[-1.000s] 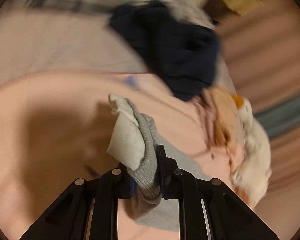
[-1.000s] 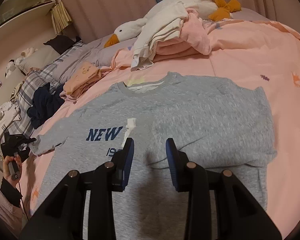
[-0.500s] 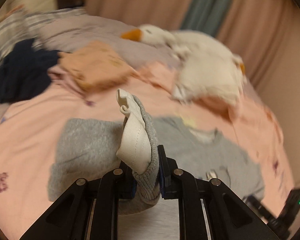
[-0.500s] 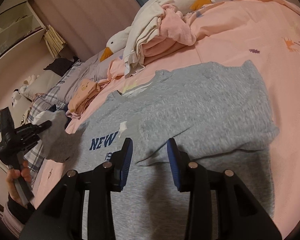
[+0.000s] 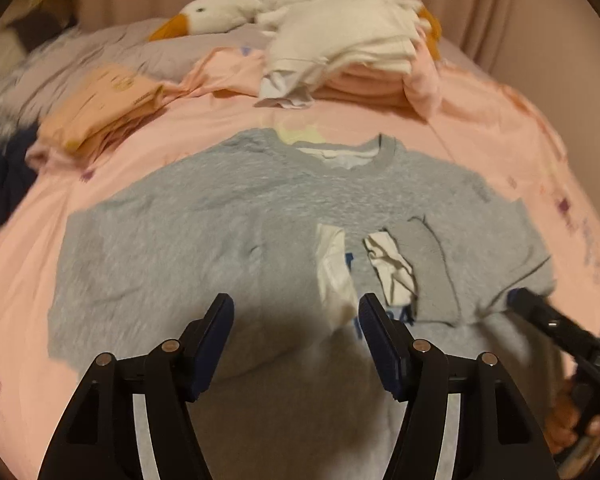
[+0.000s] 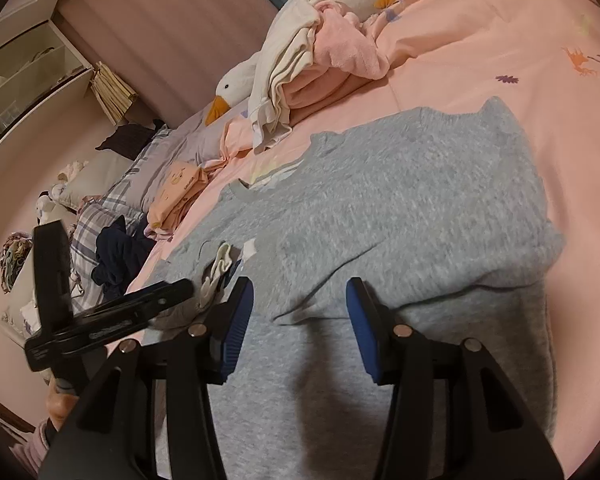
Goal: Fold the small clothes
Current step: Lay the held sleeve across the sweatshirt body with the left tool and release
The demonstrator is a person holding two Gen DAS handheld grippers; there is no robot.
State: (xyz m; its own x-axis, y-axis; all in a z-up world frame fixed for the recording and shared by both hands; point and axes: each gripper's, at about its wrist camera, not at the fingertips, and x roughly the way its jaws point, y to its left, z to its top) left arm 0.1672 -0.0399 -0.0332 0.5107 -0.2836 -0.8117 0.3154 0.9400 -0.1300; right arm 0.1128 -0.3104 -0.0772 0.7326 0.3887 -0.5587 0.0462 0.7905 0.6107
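A grey T-shirt (image 5: 228, 216) lies spread front up on the pink bedspread (image 5: 500, 120). Its left sleeve (image 5: 424, 264) is folded in over the chest, with white labels (image 5: 332, 264) showing beside it. My left gripper (image 5: 296, 336) is open and empty, just above the shirt's lower chest. My right gripper (image 6: 298, 326) is open and empty, hovering over the right half of the shirt (image 6: 400, 208). The left gripper (image 6: 112, 316) shows at the left of the right wrist view, by the folded sleeve (image 6: 216, 268).
A stack of white and pink folded clothes (image 5: 348, 52) and a plush goose (image 5: 216, 14) lie beyond the collar. A folded peach garment (image 5: 104, 104) and dark navy clothes (image 6: 116, 256) lie at the left. Shelves (image 6: 28, 72) stand by the wall.
My left gripper carried the sleeve inward over the chest, then opened and let it go. My right gripper stayed open and shifted a little to the right.
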